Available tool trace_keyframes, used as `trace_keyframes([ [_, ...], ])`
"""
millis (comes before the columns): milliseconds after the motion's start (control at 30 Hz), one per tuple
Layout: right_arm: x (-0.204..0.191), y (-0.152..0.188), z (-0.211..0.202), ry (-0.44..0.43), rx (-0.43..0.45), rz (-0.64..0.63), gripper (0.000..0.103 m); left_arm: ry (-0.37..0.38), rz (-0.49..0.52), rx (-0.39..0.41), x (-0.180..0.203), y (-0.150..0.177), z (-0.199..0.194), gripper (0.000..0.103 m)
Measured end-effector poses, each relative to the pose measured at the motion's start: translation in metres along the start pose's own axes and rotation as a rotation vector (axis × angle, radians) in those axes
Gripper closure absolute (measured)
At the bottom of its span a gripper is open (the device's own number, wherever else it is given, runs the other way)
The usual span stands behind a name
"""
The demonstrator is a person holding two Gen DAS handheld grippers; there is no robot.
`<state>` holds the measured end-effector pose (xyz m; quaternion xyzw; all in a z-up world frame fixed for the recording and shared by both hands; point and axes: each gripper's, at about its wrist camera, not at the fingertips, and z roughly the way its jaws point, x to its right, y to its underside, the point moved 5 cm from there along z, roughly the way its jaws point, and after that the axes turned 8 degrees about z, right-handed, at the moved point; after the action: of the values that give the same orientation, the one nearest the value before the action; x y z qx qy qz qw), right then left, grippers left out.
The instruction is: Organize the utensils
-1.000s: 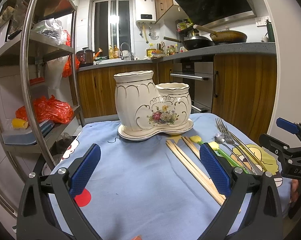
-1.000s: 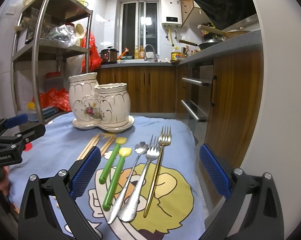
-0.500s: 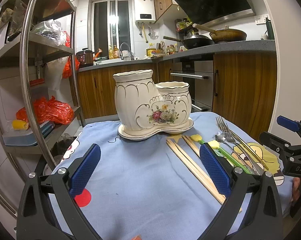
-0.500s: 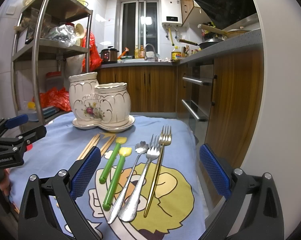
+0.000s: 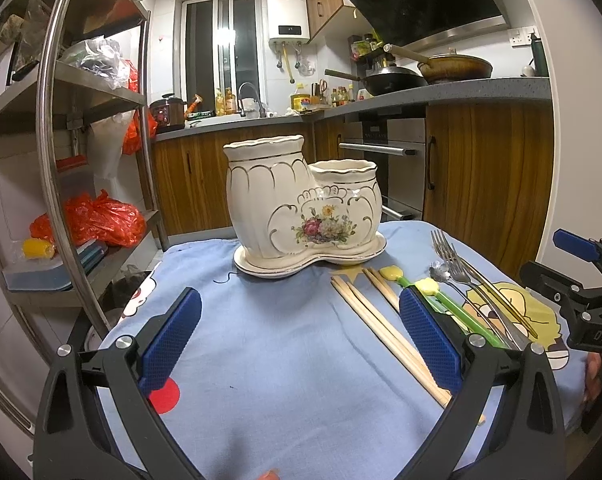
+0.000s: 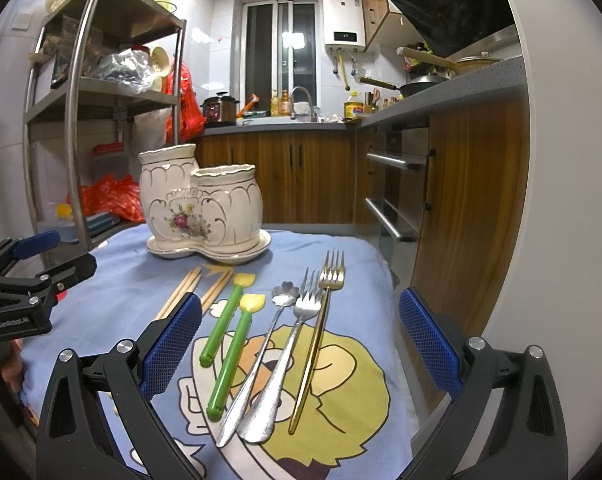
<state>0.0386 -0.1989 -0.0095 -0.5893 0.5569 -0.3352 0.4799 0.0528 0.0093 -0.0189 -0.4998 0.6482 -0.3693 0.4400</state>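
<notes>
I'm holding both grippers, left (image 5: 299, 344) and right (image 6: 300, 344), spread wide and empty. Chopsticks (image 5: 385, 330), forks (image 6: 321, 320) are lying near the holder (image 6: 199, 204); a rack (image 5: 53, 160) is standing far left.

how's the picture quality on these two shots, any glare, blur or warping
Left wrist view: sharp, strong fisheye bending the shelf rack, glare at the window, dark corners. Right wrist view: also sharp, light sheen on the silver fork and holder, right wall bowed.
</notes>
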Motion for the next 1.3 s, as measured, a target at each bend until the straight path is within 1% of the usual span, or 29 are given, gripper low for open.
trace_keyframes([
  [267, -0.004, 0.003, 0.001, -0.001, -0.004, 0.004, 0.005, 0.02, -0.023, -0.028, -0.002, 0.005, 0.005, 0.005],
  [333, -0.004, 0.004, 0.001, -0.003, -0.013, 0.016, 0.005, 0.028, -0.03, -0.047, -0.002, 0.006, 0.009, 0.005],
  [400, -0.005, 0.005, 0.003, 0.0, -0.037, 0.03, 0.005, 0.028, -0.031, -0.067, -0.002, 0.008, 0.011, 0.005],
  [500, 0.001, 0.004, 0.007, 0.026, -0.097, 0.052, 0.005, 0.043, -0.035, -0.11, 0.0, 0.011, 0.015, 0.005],
  [567, 0.006, 0.0, 0.01, 0.025, -0.136, 0.071, 0.005, 0.061, -0.044, -0.13, 0.001, 0.011, 0.016, 0.005],
  [700, 0.018, -0.009, 0.024, 0.055, -0.224, 0.045, 0.005, 0.095, -0.026, -0.227, 0.009, 0.008, 0.03, 0.005],
  [733, 0.017, -0.01, 0.027, 0.058, -0.246, 0.031, 0.005, 0.11, -0.019, -0.269, 0.012, 0.008, 0.036, 0.005],
  [767, 0.017, -0.009, 0.03, 0.058, -0.268, 0.021, 0.005, 0.115, -0.015, -0.292, 0.014, 0.008, 0.039, 0.005],
  [833, 0.015, -0.006, 0.038, 0.046, -0.323, 0.008, 0.005, 0.123, 0.005, -0.366, 0.019, 0.01, 0.052, 0.005],
  [900, 0.014, 0.0, 0.044, 0.038, -0.36, 0.002, 0.006, 0.127, 0.01, -0.408, 0.022, 0.014, 0.06, 0.006],
  [967, 0.011, 0.006, 0.049, 0.029, -0.4, 0.001, 0.007, 0.151, -0.003, -0.433, 0.025, 0.015, 0.064, 0.006],
  [1000, 0.01, 0.008, 0.05, 0.028, -0.414, 0.0, 0.007, 0.145, 0.004, -0.445, 0.026, 0.016, 0.067, 0.006],
  [1067, 0.008, 0.013, 0.051, 0.02, -0.443, 0.0, 0.01, 0.113, 0.036, -0.465, 0.028, 0.019, 0.071, 0.007],
  [1133, 0.005, 0.017, 0.052, 0.017, -0.467, -0.004, 0.017, 0.099, 0.055, -0.488, 0.028, 0.022, 0.075, 0.007],
  [1167, 0.006, 0.019, 0.053, 0.018, -0.477, -0.007, 0.02, 0.092, 0.059, -0.506, 0.028, 0.024, 0.078, 0.007],
  [1200, 0.006, 0.02, 0.055, 0.019, -0.489, -0.011, 0.024, 0.089, 0.052, -0.508, 0.027, 0.025, 0.079, 0.008],
  [1233, 0.006, 0.021, 0.056, 0.019, -0.496, -0.013, 0.028, 0.076, 0.052, -0.518, 0.026, 0.026, 0.08, 0.011],
  [1267, 0.004, 0.022, 0.055, 0.017, -0.507, -0.017, 0.03, 0.068, 0.059, -0.534, 0.026, 0.027, 0.082, 0.014],
  [1300, 0.003, 0.021, 0.055, 0.014, -0.52, -0.018, 0.034, 0.072, 0.063, -0.548, 0.026, 0.028, 0.085, 0.016],
])
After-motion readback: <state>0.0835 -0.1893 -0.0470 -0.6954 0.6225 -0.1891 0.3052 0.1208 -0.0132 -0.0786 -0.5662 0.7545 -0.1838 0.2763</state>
